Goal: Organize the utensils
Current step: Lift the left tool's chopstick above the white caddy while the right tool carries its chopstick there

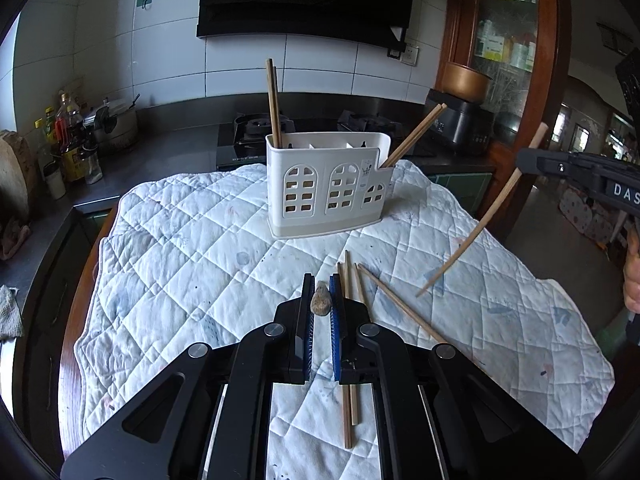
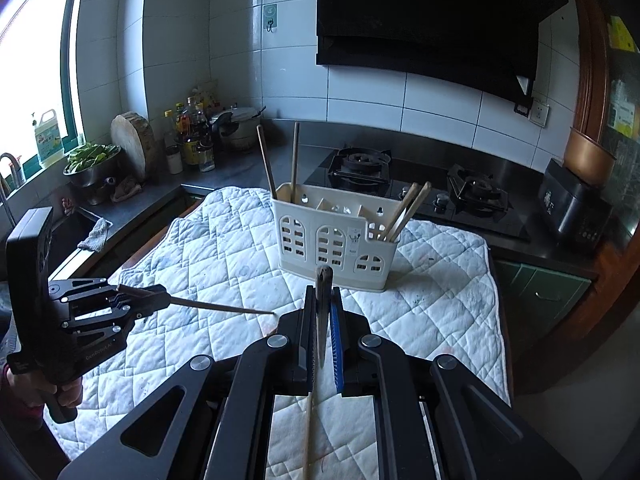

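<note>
A white utensil holder (image 1: pixel 326 184) (image 2: pixel 334 246) stands on a quilted cloth (image 1: pixel 192 264). Two chopsticks (image 1: pixel 274 104) stand in its left end and two more (image 1: pixel 414 136) lean out of its right end. Several loose chopsticks (image 1: pixel 396 304) lie on the cloth in front of it. My left gripper (image 1: pixel 321 280) (image 2: pixel 164 294) is shut on one chopstick (image 1: pixel 321 300) (image 2: pixel 220 306), held above the cloth. My right gripper (image 2: pixel 323 292) (image 1: pixel 520 162) is shut on another chopstick (image 2: pixel 323 280) (image 1: pixel 472 236), lifted at the right.
Behind the cloth is a dark counter with a gas stove (image 2: pixel 420 184) under a black range hood (image 2: pixel 432 20). Bottles (image 2: pixel 192 132), a pot and a round chopping block (image 2: pixel 132 144) stand at the back left. A black cooker (image 2: pixel 572 204) stands at the right.
</note>
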Action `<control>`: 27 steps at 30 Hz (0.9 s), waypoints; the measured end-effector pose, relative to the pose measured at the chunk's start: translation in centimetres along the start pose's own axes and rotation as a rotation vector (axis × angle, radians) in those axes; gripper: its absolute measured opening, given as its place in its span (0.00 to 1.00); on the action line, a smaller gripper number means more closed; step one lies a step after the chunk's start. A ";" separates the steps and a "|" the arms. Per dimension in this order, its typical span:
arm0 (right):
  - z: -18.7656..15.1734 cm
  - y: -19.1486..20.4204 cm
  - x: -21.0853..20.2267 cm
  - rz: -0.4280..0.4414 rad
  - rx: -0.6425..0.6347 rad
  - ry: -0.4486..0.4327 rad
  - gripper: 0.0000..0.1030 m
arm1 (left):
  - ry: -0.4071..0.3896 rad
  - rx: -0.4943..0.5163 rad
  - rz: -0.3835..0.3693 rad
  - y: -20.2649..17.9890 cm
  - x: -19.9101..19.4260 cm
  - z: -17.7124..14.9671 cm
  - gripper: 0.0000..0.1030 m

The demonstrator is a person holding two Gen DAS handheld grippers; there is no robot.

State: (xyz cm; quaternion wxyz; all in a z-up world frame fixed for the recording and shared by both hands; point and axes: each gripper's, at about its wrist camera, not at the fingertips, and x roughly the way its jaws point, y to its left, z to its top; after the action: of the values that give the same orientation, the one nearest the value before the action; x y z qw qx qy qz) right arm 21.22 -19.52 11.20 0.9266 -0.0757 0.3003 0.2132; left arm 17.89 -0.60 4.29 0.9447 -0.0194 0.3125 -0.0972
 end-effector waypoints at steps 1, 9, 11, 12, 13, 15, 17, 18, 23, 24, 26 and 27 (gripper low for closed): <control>0.9 -0.2 -0.1 -0.007 -0.005 -0.007 0.07 | -0.002 0.001 -0.003 0.1 0.0 0.5 0.06; 7.7 -1.5 -0.2 -0.045 -0.004 -0.059 0.07 | 0.005 0.045 -0.007 -0.2 0.6 3.8 0.06; 9.1 -1.9 0.1 -0.056 0.003 -0.077 0.07 | -0.001 0.054 -0.008 -0.3 0.7 4.7 0.06; 9.8 -2.1 0.3 -0.057 0.013 -0.086 0.07 | -0.006 0.060 -0.004 -0.3 0.6 5.1 0.06; 10.4 -2.4 0.7 -0.060 0.024 -0.093 0.07 | -0.013 0.065 -0.002 -0.4 0.5 5.6 0.06; 11.5 -2.8 1.4 -0.084 0.037 -0.114 0.07 | -0.028 0.070 -0.003 -0.4 0.2 6.7 0.06; 12.4 -3.2 2.2 -0.096 0.060 -0.131 0.07 | -0.046 0.074 -0.004 -0.5 -0.2 7.6 0.06; 12.8 -3.5 2.6 -0.100 0.073 -0.142 0.07 | -0.054 0.076 -0.004 -0.6 -0.5 7.9 0.06; 14.1 -4.2 4.8 -0.145 0.111 -0.197 0.07 | -0.088 0.084 -0.002 -0.8 -1.6 9.5 0.06; 14.3 -4.4 5.4 -0.146 0.121 -0.198 0.07 | -0.093 0.084 -0.004 -0.8 -1.7 9.7 0.06; 14.6 -5.0 6.4 -0.163 0.134 -0.203 0.06 | -0.106 0.090 0.000 -0.9 -2.1 10.3 0.06; 14.6 -5.2 6.9 -0.164 0.141 -0.202 0.07 | -0.112 0.092 -0.003 -0.9 -2.2 10.6 0.06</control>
State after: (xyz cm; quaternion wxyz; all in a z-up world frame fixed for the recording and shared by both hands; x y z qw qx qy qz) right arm 36.21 -17.87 18.97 0.9695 -0.0128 0.2124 0.1218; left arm 22.28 -1.31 14.17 0.9605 0.0180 0.2541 -0.1116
